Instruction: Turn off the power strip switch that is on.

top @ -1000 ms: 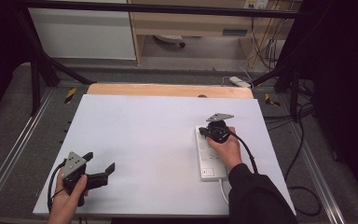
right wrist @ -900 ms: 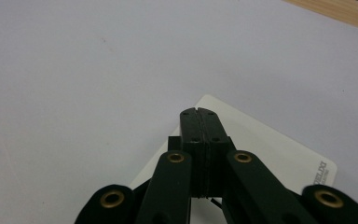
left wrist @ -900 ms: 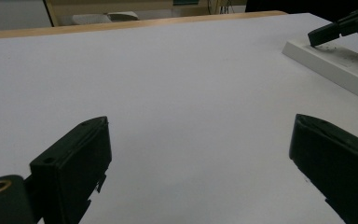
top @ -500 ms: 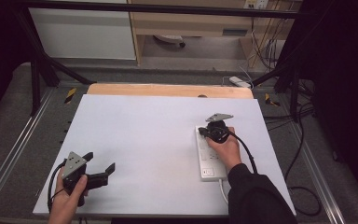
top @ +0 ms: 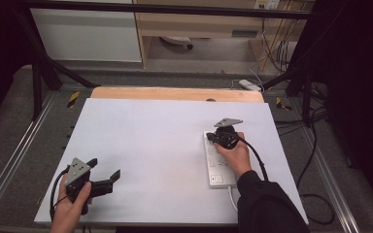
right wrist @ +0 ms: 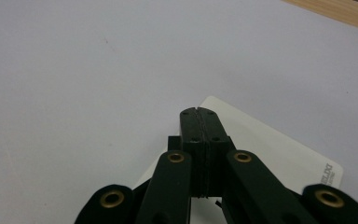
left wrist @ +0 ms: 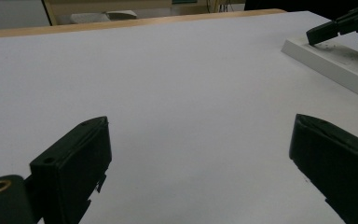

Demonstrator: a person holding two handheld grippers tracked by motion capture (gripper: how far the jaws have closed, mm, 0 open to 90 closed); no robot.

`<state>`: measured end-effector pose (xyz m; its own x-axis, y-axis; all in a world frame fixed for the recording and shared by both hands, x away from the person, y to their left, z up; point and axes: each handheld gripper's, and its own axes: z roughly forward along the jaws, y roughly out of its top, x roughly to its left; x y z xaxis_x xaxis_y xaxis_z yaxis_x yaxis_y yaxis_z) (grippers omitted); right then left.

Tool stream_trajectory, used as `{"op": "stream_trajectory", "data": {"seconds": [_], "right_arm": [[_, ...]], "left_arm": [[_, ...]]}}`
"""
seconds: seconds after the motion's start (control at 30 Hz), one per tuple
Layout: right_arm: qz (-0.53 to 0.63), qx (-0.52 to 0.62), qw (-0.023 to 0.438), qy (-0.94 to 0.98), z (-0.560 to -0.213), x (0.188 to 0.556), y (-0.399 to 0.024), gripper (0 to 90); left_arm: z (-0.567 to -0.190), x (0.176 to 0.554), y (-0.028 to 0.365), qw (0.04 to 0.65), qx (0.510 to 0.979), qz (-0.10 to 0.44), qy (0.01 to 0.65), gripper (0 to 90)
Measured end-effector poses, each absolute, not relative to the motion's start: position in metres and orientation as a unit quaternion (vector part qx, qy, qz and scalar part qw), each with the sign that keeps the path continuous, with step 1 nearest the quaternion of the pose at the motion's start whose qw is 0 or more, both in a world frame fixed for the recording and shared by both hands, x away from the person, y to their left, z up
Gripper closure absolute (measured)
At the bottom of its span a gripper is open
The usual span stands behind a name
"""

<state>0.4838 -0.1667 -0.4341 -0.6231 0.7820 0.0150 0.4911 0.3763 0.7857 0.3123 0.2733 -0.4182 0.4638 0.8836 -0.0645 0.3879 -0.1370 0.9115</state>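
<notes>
Where the high view looks down, a white desk (top: 165,145) with a wooden far edge sits on grey floor, shelving behind. Power strip (top: 218,160) lies right of centre; right tongs (top: 217,138) over its far end, left tongs (top: 104,170) near the front-left corner. Left gripper view: jaws released, bare white surface between. Right gripper view: jaws clenched on nothing, above the strip's end.

Looking like a lab test rig: white surface (top: 165,145) sitting inside a black metal frame (top: 39,73), loose cables (top: 315,160) trailing over grey carpet (shelving (top: 194,24) behind), power strip (top: 245,84) lying on the floor.
</notes>
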Motion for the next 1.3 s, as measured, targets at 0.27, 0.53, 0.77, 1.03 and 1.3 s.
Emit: {"op": "stream_trajectory", "data": {"seconds": [0.27, 0.53, 0.77, 1.03, 1.3], "right_arm": [[0.401, 0.396, 0.180, 0.806, -0.4351, 0.4830, -0.1661, 90.0], [0.402, 0.398, 0.178, 0.805, -0.4375, 0.4857, -0.1667, 90.0], [0.408, 0.403, 0.170, 0.801, -0.4377, 0.4856, -0.1689, 90.0], [0.414, 0.398, 0.177, 0.799, -0.4319, 0.4840, -0.1676, 90.0], [0.416, 0.396, 0.181, 0.799, -0.4288, 0.4825, -0.1699, 90.0]], "left_arm": [[-0.4184, 0.3123, 0.2731, 0.479, 0.709, 0.258, 0.449, 5.7], [-0.4182, 0.3123, 0.2734, 0.480, 0.708, 0.258, 0.449, 5.7], [-0.4182, 0.3123, 0.2734, 0.480, 0.708, 0.258, 0.449, 5.7], [-0.4181, 0.3121, 0.2734, 0.480, 0.708, 0.259, 0.448, 5.7], [-0.4181, 0.3121, 0.2733, 0.479, 0.709, 0.259, 0.448, 5.7]]}}
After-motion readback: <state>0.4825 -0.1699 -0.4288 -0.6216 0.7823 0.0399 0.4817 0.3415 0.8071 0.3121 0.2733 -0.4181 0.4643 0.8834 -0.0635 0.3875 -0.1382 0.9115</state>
